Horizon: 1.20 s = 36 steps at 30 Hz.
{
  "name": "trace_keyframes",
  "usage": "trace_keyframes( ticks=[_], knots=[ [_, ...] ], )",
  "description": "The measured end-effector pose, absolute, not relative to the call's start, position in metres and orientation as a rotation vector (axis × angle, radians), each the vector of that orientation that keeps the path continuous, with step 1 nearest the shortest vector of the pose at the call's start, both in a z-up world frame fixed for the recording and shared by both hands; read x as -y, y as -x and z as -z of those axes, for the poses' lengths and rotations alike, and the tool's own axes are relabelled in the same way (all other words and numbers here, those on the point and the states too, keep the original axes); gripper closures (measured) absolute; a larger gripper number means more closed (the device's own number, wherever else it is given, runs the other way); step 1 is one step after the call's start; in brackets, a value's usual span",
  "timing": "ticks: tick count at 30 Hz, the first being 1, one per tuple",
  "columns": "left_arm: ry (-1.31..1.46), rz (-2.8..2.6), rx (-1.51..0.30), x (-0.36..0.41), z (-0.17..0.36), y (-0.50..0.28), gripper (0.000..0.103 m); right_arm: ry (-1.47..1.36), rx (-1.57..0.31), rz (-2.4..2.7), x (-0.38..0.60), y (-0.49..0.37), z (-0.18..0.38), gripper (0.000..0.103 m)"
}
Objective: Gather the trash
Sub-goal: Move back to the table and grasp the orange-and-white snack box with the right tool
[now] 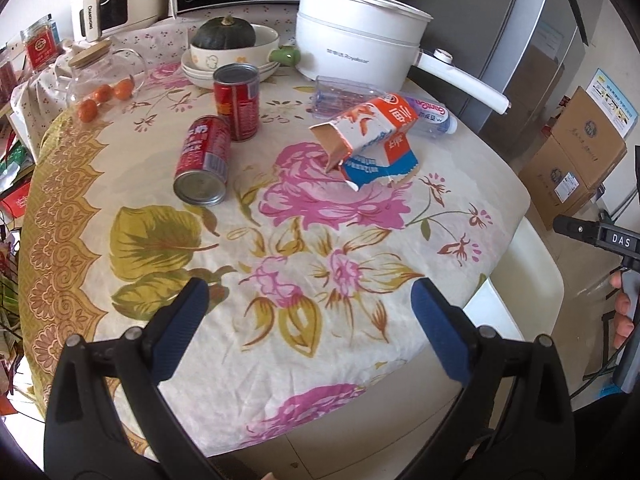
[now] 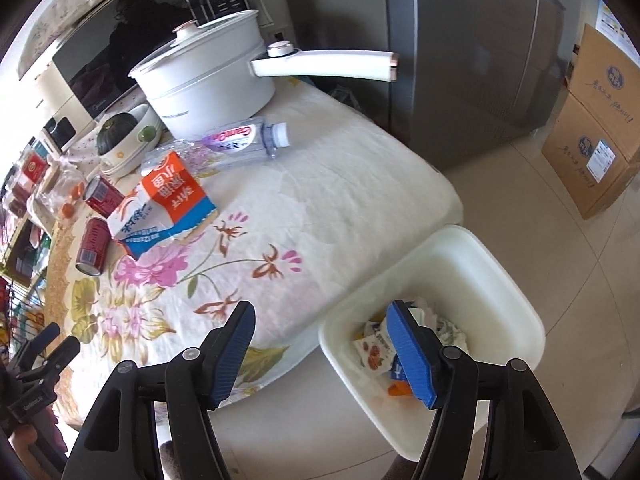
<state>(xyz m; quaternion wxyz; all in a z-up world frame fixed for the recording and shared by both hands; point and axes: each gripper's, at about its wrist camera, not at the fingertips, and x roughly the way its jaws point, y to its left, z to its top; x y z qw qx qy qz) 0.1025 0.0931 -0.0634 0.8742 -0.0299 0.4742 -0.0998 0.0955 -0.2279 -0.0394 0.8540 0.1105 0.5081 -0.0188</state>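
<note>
Left wrist view looks over a flowered cloth on the surface [image 1: 280, 320]. At far left a glass jar [image 1: 100, 76] holds small oranges. Next, one red can [image 1: 204, 160] lies on its side, touching an upright can [image 1: 237, 101] behind it. Behind the cans a bowl [image 1: 236, 54] carries a dark squash [image 1: 223, 32]. Right of centre a torn carton [image 1: 372, 140] lies on its side, open end toward the camera, and a clear plastic bottle [image 1: 432, 116] lies just behind it. A white pot [image 1: 360, 40] stands at the back. The left gripper [image 1: 310, 312] hovers over the cloth near its front edge, jaws spread wide, holding nothing.

Right wrist view shows the same cans, carton and bottle at left and centre. The right gripper [image 2: 320, 344] is wide open and empty, one finger over the cloth's edge, the other over a white bin [image 2: 500, 280] that stands on the floor just beside the surface. Wrappers [image 2: 376, 352] and crumpled paper lie in the bin. Brown boxes [image 2: 600, 120] are stacked at far right.
</note>
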Motion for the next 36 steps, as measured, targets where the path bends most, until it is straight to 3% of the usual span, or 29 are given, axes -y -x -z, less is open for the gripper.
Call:
trace_keyframes(
  ticks=[14, 24, 36],
  knots=[
    [0.223, 0.027, -1.036, -0.159, 0.078, -0.116, 0.001, -0.185, -1.121, -0.026, 0.159, -0.127, 0.052, 0.029],
    [0.193, -0.052, -1.046, -0.195, 0.083, -0.145, 0.001, -0.395, -1.156, -0.108, 0.094, -0.198, 0.046, 0.023],
    [0.108, 0.010, -1.000, -0.195, 0.102, -0.172, 0.001, -0.544, -1.233, -0.034, 0.061, -0.271, 0.088, 0.023]
  ],
)
